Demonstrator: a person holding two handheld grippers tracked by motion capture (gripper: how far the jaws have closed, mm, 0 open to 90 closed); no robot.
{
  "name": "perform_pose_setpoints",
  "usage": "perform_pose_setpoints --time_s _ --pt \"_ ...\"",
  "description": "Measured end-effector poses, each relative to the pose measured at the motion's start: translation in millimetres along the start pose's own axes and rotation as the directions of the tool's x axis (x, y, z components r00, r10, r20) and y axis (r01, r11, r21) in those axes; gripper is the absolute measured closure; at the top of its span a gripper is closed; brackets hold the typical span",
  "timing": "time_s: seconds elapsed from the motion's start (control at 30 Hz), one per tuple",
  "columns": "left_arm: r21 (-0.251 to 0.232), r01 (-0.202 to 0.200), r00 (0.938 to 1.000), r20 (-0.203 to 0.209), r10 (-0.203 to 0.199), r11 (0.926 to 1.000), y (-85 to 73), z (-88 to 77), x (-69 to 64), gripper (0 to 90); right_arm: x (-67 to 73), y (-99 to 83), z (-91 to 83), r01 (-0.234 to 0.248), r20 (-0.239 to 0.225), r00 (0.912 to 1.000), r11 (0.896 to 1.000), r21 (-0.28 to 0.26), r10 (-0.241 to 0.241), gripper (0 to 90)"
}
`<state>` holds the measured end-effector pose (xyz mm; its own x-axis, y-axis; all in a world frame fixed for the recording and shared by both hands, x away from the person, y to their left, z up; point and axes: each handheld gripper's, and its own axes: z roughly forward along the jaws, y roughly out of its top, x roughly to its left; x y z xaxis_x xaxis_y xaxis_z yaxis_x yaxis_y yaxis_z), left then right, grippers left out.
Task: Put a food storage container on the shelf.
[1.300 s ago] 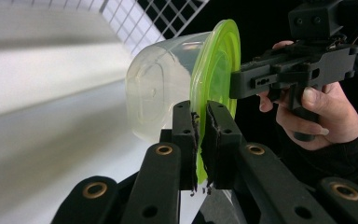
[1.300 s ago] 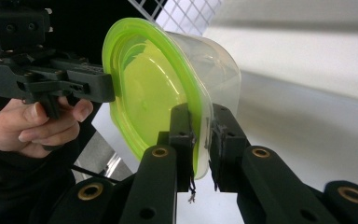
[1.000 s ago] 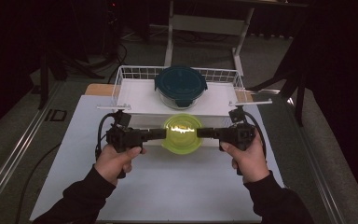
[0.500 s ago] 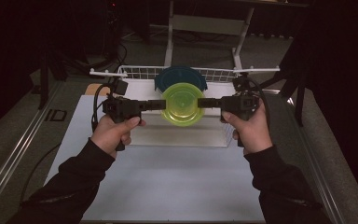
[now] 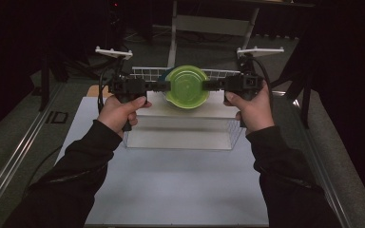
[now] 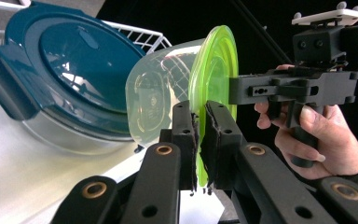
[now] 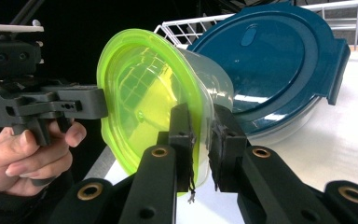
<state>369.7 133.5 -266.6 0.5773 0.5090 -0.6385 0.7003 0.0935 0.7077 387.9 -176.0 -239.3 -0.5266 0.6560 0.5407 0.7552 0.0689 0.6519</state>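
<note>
Left gripper view reveals both grippers, left gripper (image 6: 199,140) and right gripper (image 7: 201,144), clamping the lime-lidded clear plastic tub (image 5: 187,86) by its rim above the dark-blue-lidded container (image 6: 65,70), which the high view hides.

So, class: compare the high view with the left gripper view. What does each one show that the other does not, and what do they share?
High view alone: both sleeved forearms over the white table, and the left hand.

Left gripper view alone: the blue-lidded container beside the green one, and the left gripper's pads pinching the green lid's rim.

Both: the green-lidded container, the white wire basket, and the right gripper in the person's right hand.
</note>
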Motion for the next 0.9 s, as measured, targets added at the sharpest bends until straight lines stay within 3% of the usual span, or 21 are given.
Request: perform_pose_setpoints --time_s 0.3,0.37,0.47,0.53,0.63,0.9 --pt "-0.021 0.044 0.9987 -0.026 -0.045 0.9988 13.0 8.1 12.9 81.8 -5.3 22.4 10.5 -0.031 0.038 0.9989 0.999 0.031 0.029 79.9" --pt "-0.023 0.058 0.9980 -0.023 -0.058 0.9981 14.8 9.1 14.7 81.3 -9.5 25.9 12.2 -0.062 0.011 0.9980 0.997 0.033 0.062 79.8" --pt "-0.041 0.041 0.9982 -0.041 -0.043 0.9983 15.5 12.0 14.3 79.4 -11.1 30.6 14.5 -0.070 0.022 0.9974 0.997 0.032 0.069 77.6" --pt "-0.053 0.041 0.9977 -0.052 -0.044 0.9977 15.0 14.8 15.1 76.9 -11.0 32.2 16.4 -0.074 0.028 0.9969 0.997 0.017 0.073 68.9" --pt "-0.056 0.033 0.9969 -0.070 -0.037 0.9979 14.0 19.1 16.8 71.8 -11.8 33.6 20.1 -0.077 0.032 0.9965 0.997 0.000 0.077 63.3" --pt "-0.079 -0.001 0.9922 -0.124 -0.009 0.9969 15.7 25.0 16.0 56.9 -16.7 36.4 28.5 -0.064 0.027 0.9976 0.998 0.009 0.064 58.0"
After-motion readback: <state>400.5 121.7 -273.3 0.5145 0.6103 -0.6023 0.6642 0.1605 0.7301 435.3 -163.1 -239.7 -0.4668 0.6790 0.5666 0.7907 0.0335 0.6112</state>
